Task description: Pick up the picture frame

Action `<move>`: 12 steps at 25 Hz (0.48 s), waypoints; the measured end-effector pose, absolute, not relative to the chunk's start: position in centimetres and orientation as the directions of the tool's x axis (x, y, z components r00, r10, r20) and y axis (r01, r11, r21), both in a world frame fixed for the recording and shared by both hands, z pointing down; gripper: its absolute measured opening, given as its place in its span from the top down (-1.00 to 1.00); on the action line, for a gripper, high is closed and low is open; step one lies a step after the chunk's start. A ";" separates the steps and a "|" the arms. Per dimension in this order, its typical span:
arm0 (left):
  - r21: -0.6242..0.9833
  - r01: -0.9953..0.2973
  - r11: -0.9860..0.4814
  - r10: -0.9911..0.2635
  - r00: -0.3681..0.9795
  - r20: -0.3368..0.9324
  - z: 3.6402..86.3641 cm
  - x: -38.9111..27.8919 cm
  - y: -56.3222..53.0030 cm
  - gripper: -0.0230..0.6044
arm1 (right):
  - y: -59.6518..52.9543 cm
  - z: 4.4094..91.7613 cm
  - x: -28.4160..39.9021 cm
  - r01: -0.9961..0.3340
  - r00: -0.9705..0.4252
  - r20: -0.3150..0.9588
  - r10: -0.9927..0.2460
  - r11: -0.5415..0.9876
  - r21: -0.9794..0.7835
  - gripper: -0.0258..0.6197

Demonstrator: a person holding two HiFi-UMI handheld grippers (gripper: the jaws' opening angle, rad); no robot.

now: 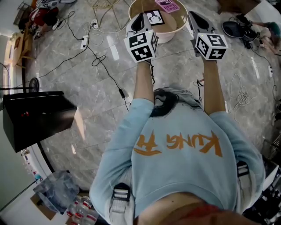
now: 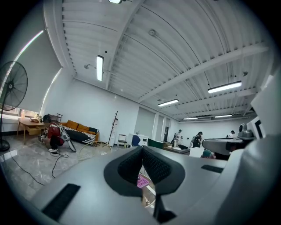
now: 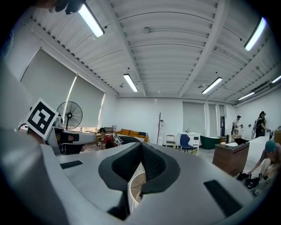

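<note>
The picture frame (image 1: pixel 155 17), black-edged around a white picture, lies inside a round white-rimmed tray (image 1: pixel 169 36) with a wooden bottom, straight ahead on the floor. A pink card (image 1: pixel 167 5) lies beyond it and shows under the left jaws (image 2: pixel 142 181). My left gripper (image 1: pixel 142 19) is held level, shut and empty, its tips at the frame's left edge in the head view. My right gripper (image 1: pixel 195 18) is also level, shut and empty, over the tray's right rim. In the gripper views both the left gripper (image 2: pixel 142 151) and the right gripper (image 3: pixel 140 149) have their pads pressed together.
A black box (image 1: pixel 35 116) stands at the left. Cables and a power strip (image 1: pixel 84 42) run over the marble floor. Clear plastic bags (image 1: pixel 57 189) lie at bottom left. A standing fan (image 2: pixel 11 92), a sofa and several people are far across the room.
</note>
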State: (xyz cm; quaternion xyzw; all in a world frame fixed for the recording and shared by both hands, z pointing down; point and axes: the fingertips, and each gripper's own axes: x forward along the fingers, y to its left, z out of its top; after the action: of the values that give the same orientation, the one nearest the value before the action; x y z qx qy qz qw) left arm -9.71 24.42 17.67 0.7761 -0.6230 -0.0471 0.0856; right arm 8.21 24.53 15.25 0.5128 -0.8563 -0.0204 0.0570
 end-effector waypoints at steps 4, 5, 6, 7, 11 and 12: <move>0.195 -0.958 -0.210 -0.974 0.222 0.039 17.9 -9.6 24.1 0.86 | 24.3 15.3 8.7 -0.880 -0.460 0.079 -0.884 0.466 0.087 0.93; 0.196 -0.958 -0.211 -0.974 0.222 0.039 17.8 -9.5 24.1 0.86 | 24.3 15.3 8.8 -0.881 -0.459 0.079 -0.885 0.465 0.086 0.93; 0.195 -0.958 -0.212 -0.974 0.224 0.039 17.8 -9.4 24.1 0.86 | 24.3 15.2 8.9 -0.882 -0.458 0.078 -0.886 0.463 0.086 0.93; 0.195 -0.957 -0.214 -0.974 0.225 0.038 17.7 -9.4 24.0 0.86 | 24.2 15.0 9.0 -0.883 -0.456 0.077 -0.886 0.462 0.086 0.93; 0.196 -0.957 -0.215 -0.974 0.225 0.030 17.6 -9.4 23.5 0.86 | 23.8 14.9 9.2 -0.882 -0.455 0.077 -0.887 0.461 0.101 0.93; 0.199 -0.957 -0.212 -0.975 0.221 0.028 17.7 -9.5 23.4 0.86 | 23.7 15.0 9.3 -0.882 -0.454 0.077 -0.888 0.460 0.106 0.93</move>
State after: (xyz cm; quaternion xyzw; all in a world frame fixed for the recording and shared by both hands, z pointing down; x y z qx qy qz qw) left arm -9.48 23.36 17.68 0.7766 -0.6218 -0.0516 0.0865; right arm 9.27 23.70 14.96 0.5189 -0.8523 -0.0251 0.0606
